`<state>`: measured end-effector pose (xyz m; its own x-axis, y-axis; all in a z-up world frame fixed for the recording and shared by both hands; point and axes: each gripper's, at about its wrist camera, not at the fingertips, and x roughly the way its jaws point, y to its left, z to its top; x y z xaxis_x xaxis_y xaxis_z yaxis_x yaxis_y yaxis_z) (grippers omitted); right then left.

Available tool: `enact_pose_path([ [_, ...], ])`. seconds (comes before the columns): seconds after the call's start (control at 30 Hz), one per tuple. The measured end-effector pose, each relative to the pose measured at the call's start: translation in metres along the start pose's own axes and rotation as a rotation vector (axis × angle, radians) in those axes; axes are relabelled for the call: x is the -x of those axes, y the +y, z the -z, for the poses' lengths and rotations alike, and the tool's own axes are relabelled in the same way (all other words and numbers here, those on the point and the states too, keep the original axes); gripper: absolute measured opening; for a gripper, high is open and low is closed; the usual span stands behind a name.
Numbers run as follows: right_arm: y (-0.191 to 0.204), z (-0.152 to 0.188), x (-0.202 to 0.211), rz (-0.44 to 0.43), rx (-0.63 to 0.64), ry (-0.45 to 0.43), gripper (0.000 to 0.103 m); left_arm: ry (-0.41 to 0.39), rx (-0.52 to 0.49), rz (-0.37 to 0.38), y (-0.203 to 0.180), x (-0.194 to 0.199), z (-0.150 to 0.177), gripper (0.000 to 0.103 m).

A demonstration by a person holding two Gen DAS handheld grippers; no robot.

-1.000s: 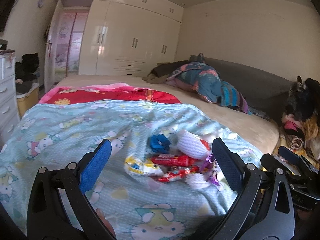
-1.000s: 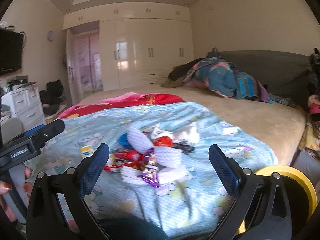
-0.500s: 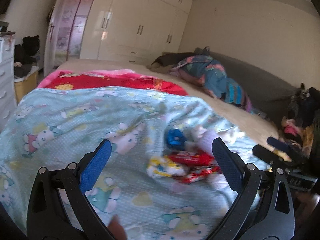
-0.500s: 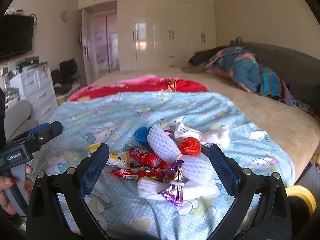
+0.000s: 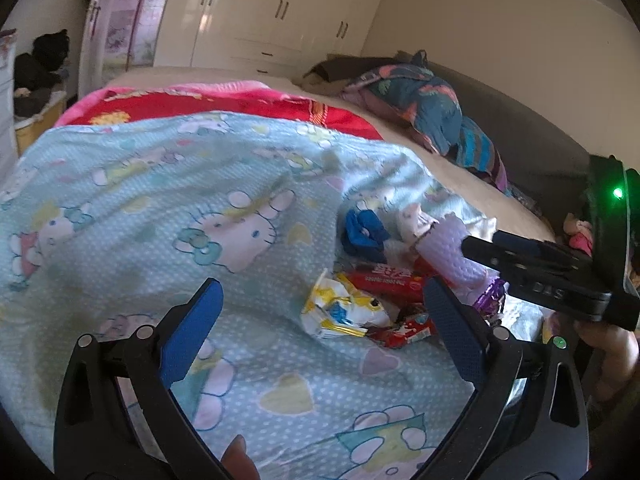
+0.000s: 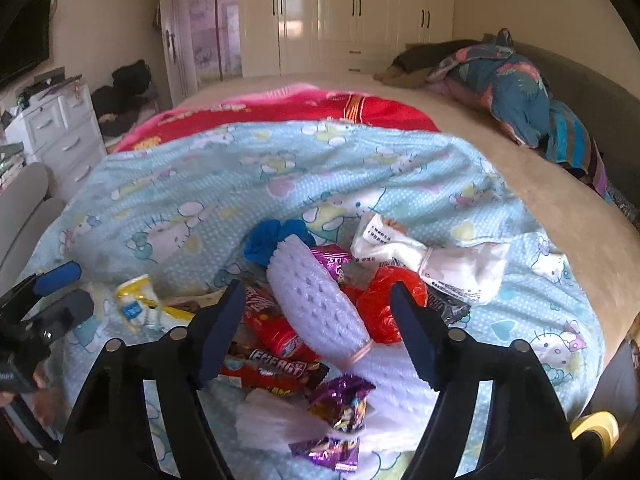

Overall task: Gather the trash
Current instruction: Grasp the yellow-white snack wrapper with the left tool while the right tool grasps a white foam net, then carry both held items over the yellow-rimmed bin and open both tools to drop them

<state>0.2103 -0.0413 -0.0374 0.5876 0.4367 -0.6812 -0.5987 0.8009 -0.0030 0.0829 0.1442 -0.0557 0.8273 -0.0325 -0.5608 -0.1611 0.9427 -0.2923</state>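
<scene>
While most of the wrappers are too crumpled to read, one red bar wrapper (image 6: 276, 368) shows the word "ENERGY" in pale block letters, and a red packet (image 5: 384, 280) carries white characters too small to make out. The white pouch (image 6: 436, 260) has fine print that cannot be read. All this trash lies heaped on the blue cartoon-cat blanket (image 5: 160, 208) on the bed.

The right tongs (image 6: 320, 328) have just been closing, yet they stand apart, with the white foam net sleeve (image 6: 320, 304) between the pads and a crumpled red wrapper (image 6: 380, 304) just inside the right pad; no pad presses on either. A purple foil wrapper (image 6: 340, 404) lies below them.

The left tongs (image 5: 324, 340) stand wide apart and grip nothing, with a yellow-and-white packet (image 5: 340, 312) between the pads. A blue crumpled piece (image 5: 364, 232) lies beyond.
</scene>
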Motion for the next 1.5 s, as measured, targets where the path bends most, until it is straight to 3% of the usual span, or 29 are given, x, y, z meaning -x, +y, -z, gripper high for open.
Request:
enact_pose_path([
  [0.1, 0.000, -0.003, -0.009, -0.008, 0.007, 0.020, 0.070, 0.024, -0.013, 0.014, -0.004, -0.011, 0.002, 0.092],
  [0.2, 0.002, -0.005, -0.020, 0.006, 0.032, 0.056, 0.063, 0.051, -0.014, 0.010, -0.005, -0.024, 0.004, 0.086],
  [0.27, 0.002, -0.007, -0.025, 0.005, 0.038, 0.078, 0.051, 0.071, 0.003, 0.001, -0.002, -0.031, 0.005, 0.081],
  [0.37, 0.001, -0.009, -0.029, 0.002, 0.041, 0.084, 0.031, 0.105, 0.026, -0.007, 0.001, -0.040, 0.007, 0.067],
  [0.47, -0.004, -0.012, -0.021, -0.029, 0.019, 0.045, 0.022, 0.115, 0.038, 0.007, 0.001, -0.041, 0.008, 0.047],
  [0.53, -0.008, -0.015, -0.014, -0.051, 0.004, 0.021, 0.021, 0.108, 0.035, 0.015, -0.001, -0.039, 0.008, 0.026],
  [0.57, -0.010, -0.016, -0.009, -0.059, -0.005, 0.006, 0.021, 0.104, 0.034, 0.015, -0.002, -0.037, 0.007, 0.022],
  [0.7, -0.027, -0.022, 0.013, -0.101, -0.081, -0.061, 0.021, 0.047, 0.041, 0.040, -0.008, -0.022, -0.001, 0.015],
  [1.07, -0.067, -0.022, 0.069, -0.142, -0.242, -0.216, 0.021, -0.135, -0.012, 0.095, -0.042, 0.028, -0.042, 0.014],
  [1.5, -0.099, 0.021, 0.125, -0.120, -0.360, -0.290, 0.021, -0.137, -0.081, 0.237, -0.103, 0.040, -0.047, 0.014],
])
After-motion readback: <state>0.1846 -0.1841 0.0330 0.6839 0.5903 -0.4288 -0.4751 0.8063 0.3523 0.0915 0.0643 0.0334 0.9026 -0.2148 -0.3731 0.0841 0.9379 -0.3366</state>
